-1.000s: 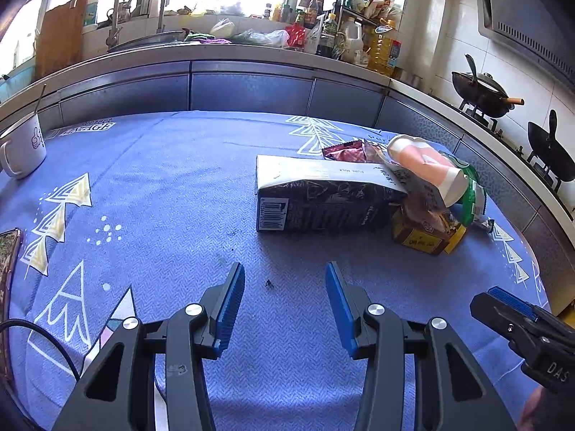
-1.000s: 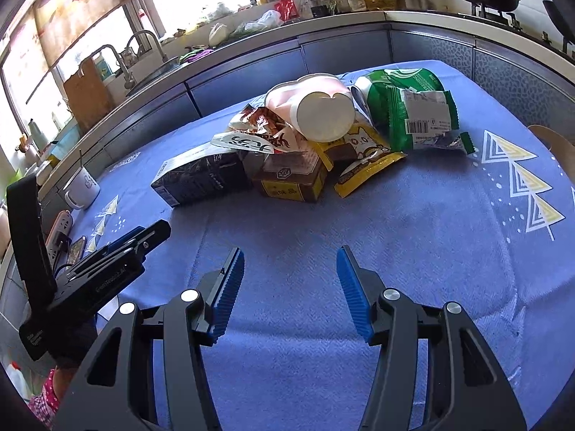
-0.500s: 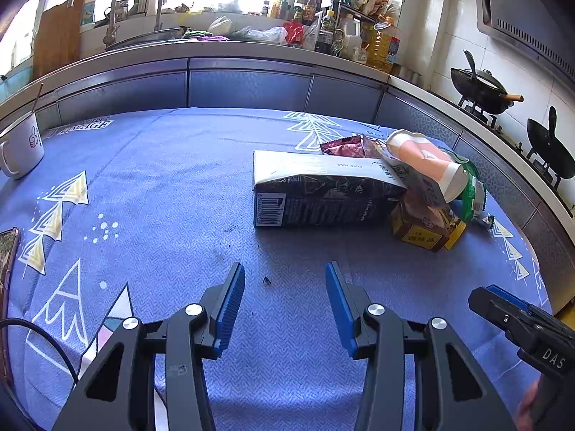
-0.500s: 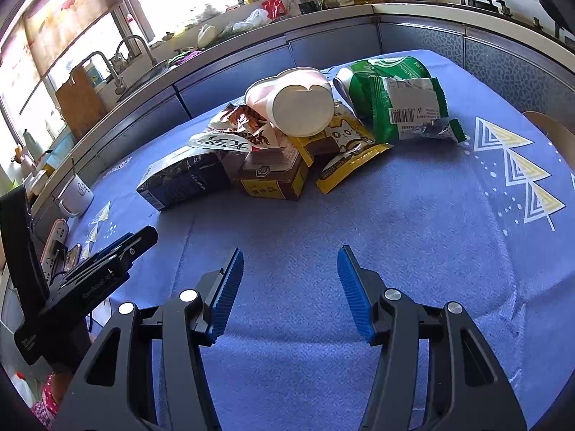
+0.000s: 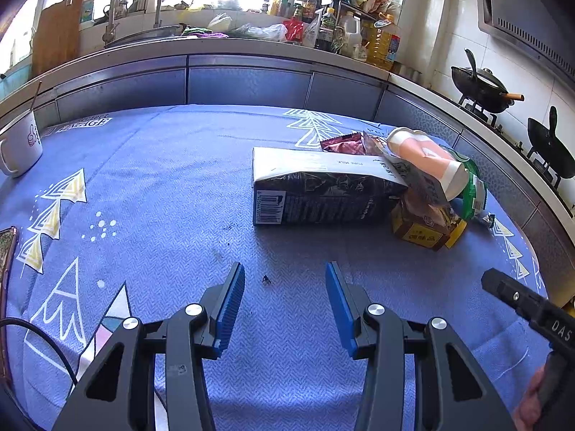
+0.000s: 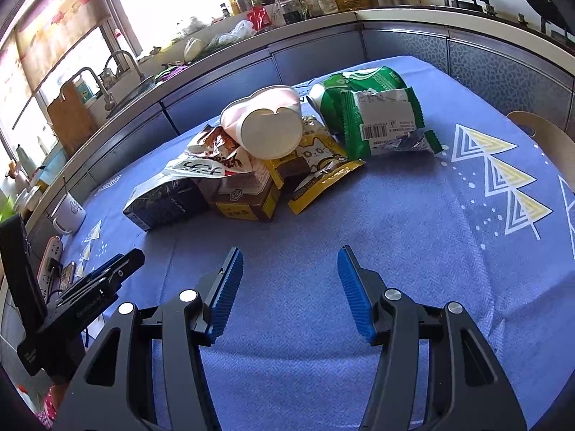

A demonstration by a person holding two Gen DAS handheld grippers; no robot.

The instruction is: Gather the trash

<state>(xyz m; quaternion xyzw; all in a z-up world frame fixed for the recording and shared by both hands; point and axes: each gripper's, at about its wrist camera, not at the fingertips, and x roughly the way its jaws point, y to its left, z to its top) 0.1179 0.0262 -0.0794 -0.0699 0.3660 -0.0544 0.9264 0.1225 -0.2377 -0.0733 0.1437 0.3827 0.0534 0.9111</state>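
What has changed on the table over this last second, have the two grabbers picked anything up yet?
Nothing picked up yet. The right gripper has edged closer to the trash pile, so the pink cup and green bag look nearer. The left gripper has crept slightly toward the black milk carton. Both sets of jaws stay wide open and empty, and the pile itself has not shifted.

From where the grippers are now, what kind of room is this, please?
Most likely a home kitchen. A sink faucet stands by the window, a wok sits on the gas stove, and oil and sauce bottles crowd the counter. Both grippers hang open above a table in a blue tablecloth.
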